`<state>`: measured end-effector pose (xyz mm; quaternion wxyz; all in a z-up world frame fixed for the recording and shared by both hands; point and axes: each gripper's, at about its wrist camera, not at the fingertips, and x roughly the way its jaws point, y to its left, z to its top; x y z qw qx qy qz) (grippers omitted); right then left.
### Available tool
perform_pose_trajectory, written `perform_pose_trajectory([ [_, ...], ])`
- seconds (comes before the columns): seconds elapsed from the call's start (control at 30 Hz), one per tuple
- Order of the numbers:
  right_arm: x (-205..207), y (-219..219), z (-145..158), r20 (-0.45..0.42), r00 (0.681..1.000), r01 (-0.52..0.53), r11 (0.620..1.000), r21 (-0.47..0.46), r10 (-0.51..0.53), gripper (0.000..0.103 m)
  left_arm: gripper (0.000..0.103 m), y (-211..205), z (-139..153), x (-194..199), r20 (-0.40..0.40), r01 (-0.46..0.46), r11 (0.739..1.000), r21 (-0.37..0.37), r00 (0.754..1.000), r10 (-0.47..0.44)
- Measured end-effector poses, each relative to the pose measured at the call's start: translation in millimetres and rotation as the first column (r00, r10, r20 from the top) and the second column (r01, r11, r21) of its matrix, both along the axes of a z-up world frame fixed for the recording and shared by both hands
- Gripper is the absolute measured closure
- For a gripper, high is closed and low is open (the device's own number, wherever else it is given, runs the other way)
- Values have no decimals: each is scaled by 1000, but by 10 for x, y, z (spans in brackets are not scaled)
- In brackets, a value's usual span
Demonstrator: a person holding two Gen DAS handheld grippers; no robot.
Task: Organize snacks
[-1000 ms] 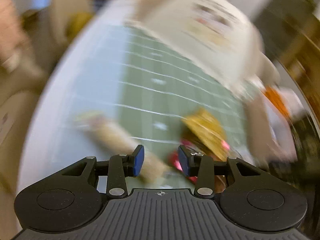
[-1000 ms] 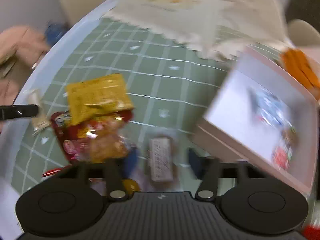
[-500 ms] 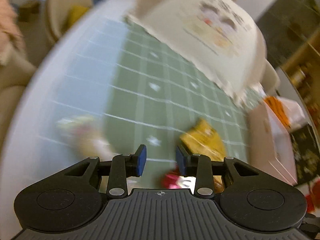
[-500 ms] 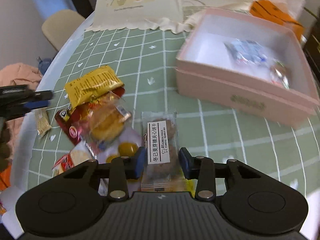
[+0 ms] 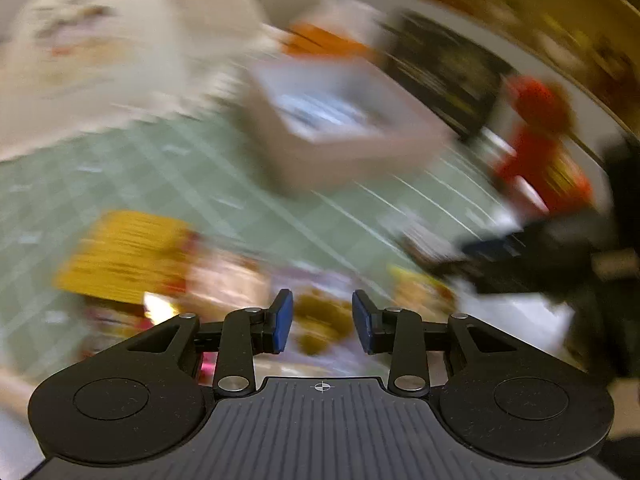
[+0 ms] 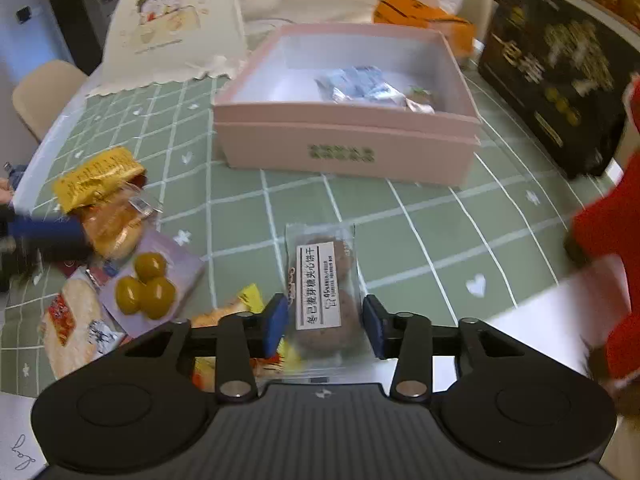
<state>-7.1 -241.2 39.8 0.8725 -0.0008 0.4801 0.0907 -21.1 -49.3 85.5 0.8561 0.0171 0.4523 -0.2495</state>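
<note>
A clear-wrapped cookie pack [image 6: 320, 284] with a white label lies on the green checked cloth, its near end between the open jaws of my right gripper [image 6: 325, 328]. A pink box [image 6: 348, 140] behind it holds a few wrapped snacks [image 6: 360, 84]. To the left lies a pile: yellow packet [image 6: 96, 178], wrapped bun [image 6: 116, 224], purple pack with green fruits [image 6: 152, 284], red-white pack [image 6: 76, 328]. My left gripper [image 5: 322, 326] is open over the blurred pile, above a purple pack [image 5: 320, 312]; the pink box [image 5: 340, 136] is beyond. It also shows at the left edge of the right wrist view [image 6: 40, 232].
A cream bag with a cartoon print [image 6: 172, 20] stands at the back left. An orange packet [image 6: 420, 12] lies behind the box. A black printed box [image 6: 560, 68] stands at the right, with red fabric [image 6: 608, 220] near it. White paper [image 6: 552, 316] lies front right.
My left gripper swung right, from the table's left edge to over the snack pile. My right gripper moved forward so the cookie pack now sits between its jaws.
</note>
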Motion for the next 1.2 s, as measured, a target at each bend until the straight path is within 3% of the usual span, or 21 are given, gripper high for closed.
perform_pose_trajectory([
  [0.13, -84, -92, -25, -6, 1000, 23, 1000, -2, -23, 53, 64, -395, -198, -132, -51, 136, 990, 43, 990, -134],
  [0.27, -223, -191, 9, 7, 999, 48, 999, 13, -48, 52, 64, -419, -277, -243, -77, 171, 983, 68, 983, -166],
  [0.37, -361, -248, 12, -2, 999, 50, 998, 49, -50, 52, 64, -296, -320, -266, -87, 140, 985, 104, 987, -131],
  [0.53, -499, -168, -65, -28, 1000, 15, 997, 78, -13, 47, 64, -24, -375, -132, -93, -12, 990, 139, 995, 25],
  [0.63, -499, -26, -74, 1, 1000, -6, 999, 51, 6, 47, 64, 120, -269, -74, -78, -84, 989, 119, 993, 93],
  [0.7, -458, 84, -78, 13, 1000, -25, 998, 52, 24, 47, 64, 165, -168, -51, -58, -95, 993, 68, 993, 99],
  [0.8, -380, 232, -83, 33, 998, -52, 998, 40, 51, 47, 64, 171, -41, -3, -71, -59, 998, -31, 996, 56],
  [0.97, -392, 196, -25, 37, 997, -70, 996, 50, 68, 47, 64, -113, 6, 25, -35, 25, 999, -32, 999, -26],
  [1.03, -439, 116, -2, 41, 997, -64, 998, 26, 63, 47, 64, -279, 2, 12, -6, 79, 997, -9, 997, -79],
  [1.13, -472, -38, -5, 37, 999, -27, 1000, -5, 27, 46, 63, -558, -34, 1, 36, 178, 980, 90, 983, -182],
  [1.2, -470, -152, -10, 38, 999, 17, 1000, -13, -16, 46, 63, -655, -78, 12, 39, 197, 972, 128, 978, -204],
])
